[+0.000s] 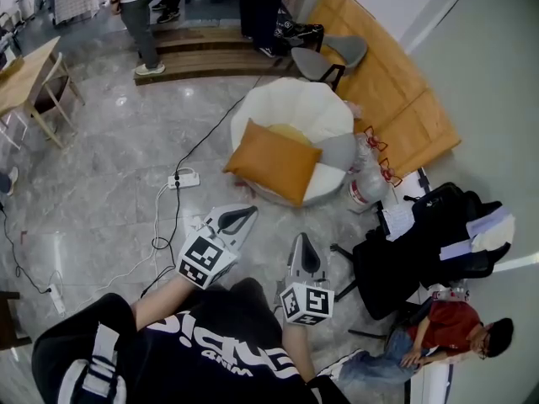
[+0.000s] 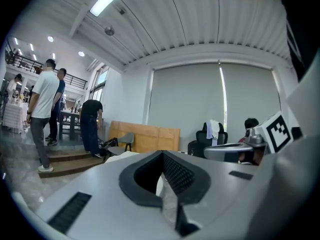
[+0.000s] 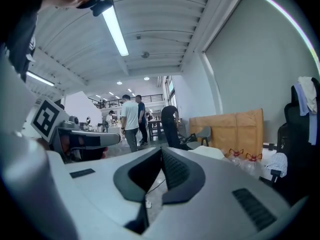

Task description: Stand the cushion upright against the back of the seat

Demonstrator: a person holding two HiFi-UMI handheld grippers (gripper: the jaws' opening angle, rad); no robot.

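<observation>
The left gripper's (image 2: 162, 154) pale grey jaws are closed, their dark ribbed pads meeting with nothing between them. Just past the tips shows a sliver of a white rounded seat (image 2: 120, 155). Behind it a tan wooden panel (image 2: 150, 136) stands along the wall, with a grey plastic chair (image 2: 125, 139) in front. A black office chair (image 2: 207, 136) draped with white cloth stands further right.

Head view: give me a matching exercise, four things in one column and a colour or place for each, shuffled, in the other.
1 cushion
2 seat
3 power strip
4 office chair

A black, at the right
B orange
C on the floor, cables attached
D white, rounded back

Pairs: 1-B, 2-D, 3-C, 4-A
</observation>
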